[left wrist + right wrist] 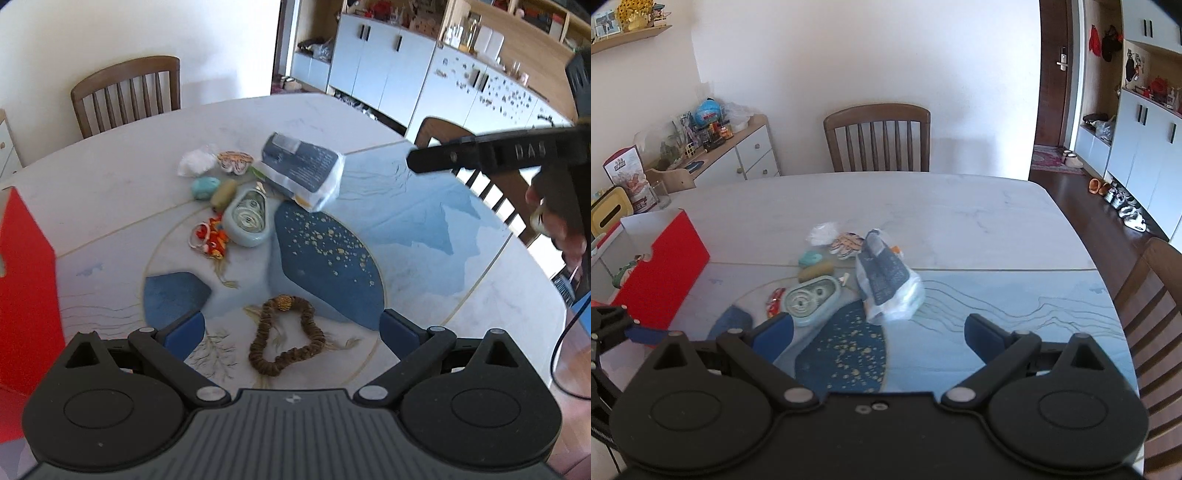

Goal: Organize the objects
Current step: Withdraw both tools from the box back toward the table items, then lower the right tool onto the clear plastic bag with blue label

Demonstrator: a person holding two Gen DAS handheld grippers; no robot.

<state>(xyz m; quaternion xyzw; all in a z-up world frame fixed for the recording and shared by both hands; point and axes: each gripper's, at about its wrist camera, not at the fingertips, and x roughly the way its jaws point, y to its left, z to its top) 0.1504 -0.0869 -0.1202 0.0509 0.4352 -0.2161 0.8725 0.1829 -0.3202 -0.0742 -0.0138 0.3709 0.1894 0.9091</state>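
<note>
Wide open stand the jaws of our left gripper (291,328), with nothing held; the brown bead bracelet (286,334) lies on the table (424,206) between the blue pads. Our right gripper (879,328) is also wide open and empty. Toward the middle of the table we see the small things together: a plastic bag (886,288), a tape dispenser (810,301), a teal piece (205,187). At the left edge stands a red box (663,271).
</note>
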